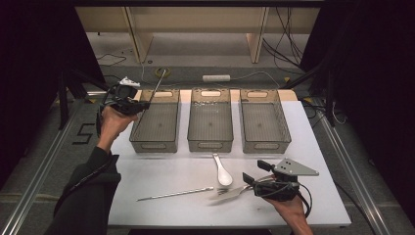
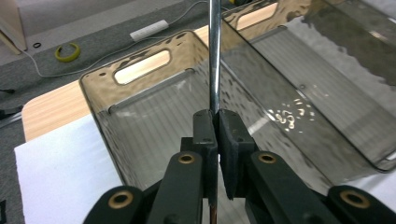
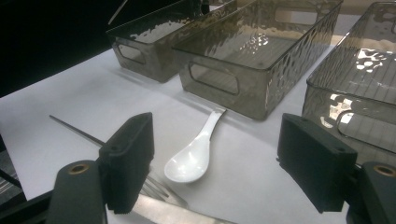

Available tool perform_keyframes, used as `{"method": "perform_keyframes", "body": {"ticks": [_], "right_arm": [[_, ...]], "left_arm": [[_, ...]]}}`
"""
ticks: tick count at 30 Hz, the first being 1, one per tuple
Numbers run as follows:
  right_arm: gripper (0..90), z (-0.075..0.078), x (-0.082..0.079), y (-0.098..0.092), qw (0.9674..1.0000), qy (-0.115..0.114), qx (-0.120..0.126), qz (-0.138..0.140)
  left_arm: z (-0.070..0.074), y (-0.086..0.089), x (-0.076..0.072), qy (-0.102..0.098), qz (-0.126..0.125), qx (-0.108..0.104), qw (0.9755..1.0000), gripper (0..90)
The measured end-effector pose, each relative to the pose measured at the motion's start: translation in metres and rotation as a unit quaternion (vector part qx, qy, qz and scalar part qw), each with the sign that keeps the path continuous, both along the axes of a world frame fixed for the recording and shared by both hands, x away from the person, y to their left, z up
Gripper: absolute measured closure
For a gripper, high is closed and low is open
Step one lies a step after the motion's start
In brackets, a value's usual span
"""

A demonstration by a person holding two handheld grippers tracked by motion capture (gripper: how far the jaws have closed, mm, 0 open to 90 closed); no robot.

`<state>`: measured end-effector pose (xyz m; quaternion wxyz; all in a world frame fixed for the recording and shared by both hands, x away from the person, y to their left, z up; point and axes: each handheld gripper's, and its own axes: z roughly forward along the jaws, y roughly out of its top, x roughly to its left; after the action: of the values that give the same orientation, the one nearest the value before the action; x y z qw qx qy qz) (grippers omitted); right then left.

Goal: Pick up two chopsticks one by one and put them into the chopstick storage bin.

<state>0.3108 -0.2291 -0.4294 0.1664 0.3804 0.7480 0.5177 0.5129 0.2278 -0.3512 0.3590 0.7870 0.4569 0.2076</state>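
Note:
My left gripper (image 1: 143, 104) hovers over the near-left rim of the left bin (image 1: 155, 139), shut on a thin metal rod (image 1: 157, 84) that sticks up and away. In the left gripper view the jaws (image 2: 216, 116) pinch that rod (image 2: 214, 56) above the bin (image 2: 140, 88). My right gripper (image 1: 255, 172) is open low over the table at the front right. A fork (image 1: 231, 191) lies just beside its lower jaw. In the right gripper view its open jaws (image 3: 217, 142) frame a white spoon (image 3: 189, 156), with the fork (image 3: 161, 196) under the left jaw.
Three grey see-through bins stand in a row: left, middle (image 1: 210, 143) and right (image 1: 265, 142). A second metal rod (image 1: 174, 194) lies on the white table (image 1: 161, 171) near the front. The white spoon (image 1: 222, 172) rests in front of the middle bin.

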Motion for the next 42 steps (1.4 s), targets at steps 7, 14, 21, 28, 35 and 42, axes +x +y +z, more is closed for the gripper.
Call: {"method": "perform_keyframes", "body": {"ticks": [7, 14, 21, 28, 35, 42], "right_arm": [[28.2, 0.0, 0.0, 0.001, 1.0, 0.0, 0.001, 0.002], [28.2, 0.0, 0.0, 0.001, 1.0, 0.001, 0.001, 0.002], [28.2, 0.0, 0.0, 0.001, 1.0, 0.001, 0.001, 0.002], [28.2, 0.0, 0.0, 0.001, 1.0, 0.0, 0.0, 0.003], [28.2, 0.0, -0.001, 0.0, 1.0, 0.001, 0.0, 0.002], [28.2, 0.0, -0.001, 0.0, 1.0, -0.001, 0.0, 0.001]], "left_arm": [[-0.019, 0.003, 0.004, 0.001, 0.021, 0.008, 0.9997, 85.5], [-0.036, 0.002, 0.005, 0.005, 0.03, 0.012, 0.9995, 85.5], [-0.048, 0.001, 0.006, 0.015, 0.039, 0.012, 0.9991, 85.4], [-0.057, 0.002, 0.011, 0.033, 0.054, 0.019, 0.9978, 84.5], [-0.056, 0.006, 0.009, 0.05, 0.062, -0.003, 0.9968, 64.5], [-0.046, -0.002, -0.016, 0.07, 0.006, -0.022, 0.9973, 41.3]]}}
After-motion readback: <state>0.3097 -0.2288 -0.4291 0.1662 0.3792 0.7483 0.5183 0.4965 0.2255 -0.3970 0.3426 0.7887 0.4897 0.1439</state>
